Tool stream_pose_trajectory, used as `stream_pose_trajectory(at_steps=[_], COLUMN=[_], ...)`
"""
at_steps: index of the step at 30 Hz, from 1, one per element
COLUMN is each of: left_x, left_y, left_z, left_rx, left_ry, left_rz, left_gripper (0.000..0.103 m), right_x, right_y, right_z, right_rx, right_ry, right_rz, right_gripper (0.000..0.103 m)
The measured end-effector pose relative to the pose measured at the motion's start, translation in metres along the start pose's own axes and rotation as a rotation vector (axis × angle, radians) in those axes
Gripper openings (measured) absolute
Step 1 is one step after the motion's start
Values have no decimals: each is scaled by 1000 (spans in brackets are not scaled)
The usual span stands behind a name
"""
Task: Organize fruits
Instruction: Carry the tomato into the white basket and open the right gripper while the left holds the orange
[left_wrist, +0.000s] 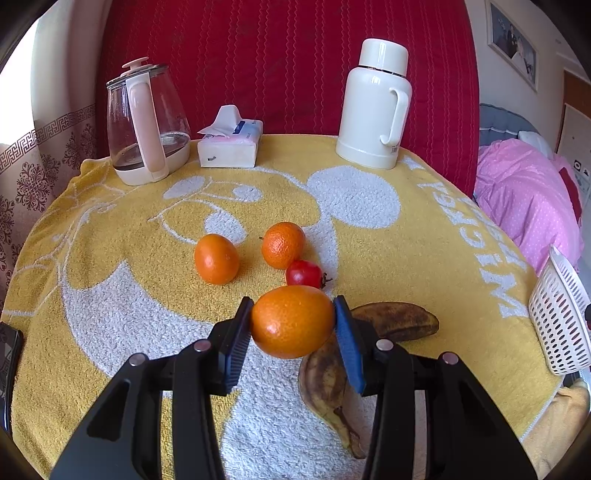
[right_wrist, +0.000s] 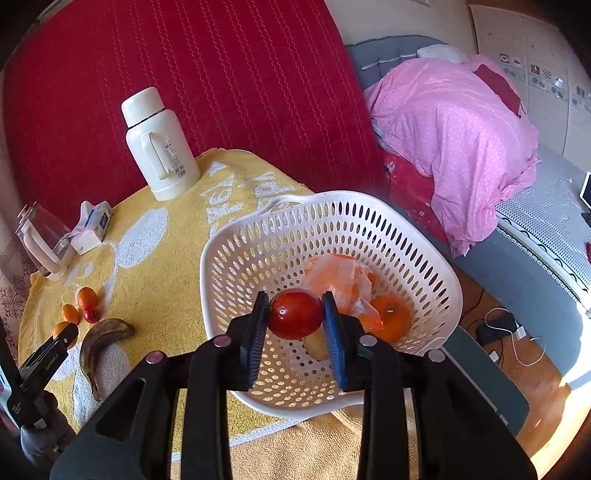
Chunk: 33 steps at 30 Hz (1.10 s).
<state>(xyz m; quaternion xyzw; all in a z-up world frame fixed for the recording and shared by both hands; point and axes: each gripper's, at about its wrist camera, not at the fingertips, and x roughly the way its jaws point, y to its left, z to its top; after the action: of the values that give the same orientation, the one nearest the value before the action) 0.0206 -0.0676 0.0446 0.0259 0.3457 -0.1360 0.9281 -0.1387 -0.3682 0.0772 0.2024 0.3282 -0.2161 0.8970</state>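
Observation:
My left gripper (left_wrist: 293, 321) is shut on an orange (left_wrist: 291, 326) and holds it above the yellow towel (left_wrist: 129, 314). Two more oranges (left_wrist: 216, 258) (left_wrist: 282, 244), a small red fruit (left_wrist: 303, 274) and a browned banana (left_wrist: 397, 319) lie on the towel beyond it. My right gripper (right_wrist: 295, 317) is shut on a red tomato-like fruit (right_wrist: 294, 314) and holds it over the white perforated basket (right_wrist: 258, 236). In the basket lie an orange (right_wrist: 391, 321) and an orange plastic bag (right_wrist: 340, 277). The left gripper (right_wrist: 55, 343) also shows in the right wrist view.
A glass kettle (left_wrist: 144, 122), a tissue pack (left_wrist: 229, 144) and a white thermos (left_wrist: 373, 107) stand along the table's far edge. A red cover hangs behind. The basket (left_wrist: 557, 314) sits at the table's right edge. A bed with a pink quilt (right_wrist: 454, 140) is on the right.

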Motion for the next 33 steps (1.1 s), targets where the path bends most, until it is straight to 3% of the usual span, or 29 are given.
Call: stream_pose_trajectory(at_steps=[10,21,29,33], left_x=[2,2,-6,-14], left_y=[2,1,-1,-5], left_z=[0,-1,4,6], left_rx=[-3,2,0,6], left_ry=[9,5,-18,-27], left_rz=[0,-1,0,1], left_gripper=[44,44,44,44], right_x=[0,-6,-10,-13], right_y=[-4,-20,-27,-27], right_z=[3,3,2,0], right_rx=[43,63,82,63], right_ry=[-2,-38,-41,-49], right_rz=[34,-20,-14,-12], right_gripper=[36,37,38,46])
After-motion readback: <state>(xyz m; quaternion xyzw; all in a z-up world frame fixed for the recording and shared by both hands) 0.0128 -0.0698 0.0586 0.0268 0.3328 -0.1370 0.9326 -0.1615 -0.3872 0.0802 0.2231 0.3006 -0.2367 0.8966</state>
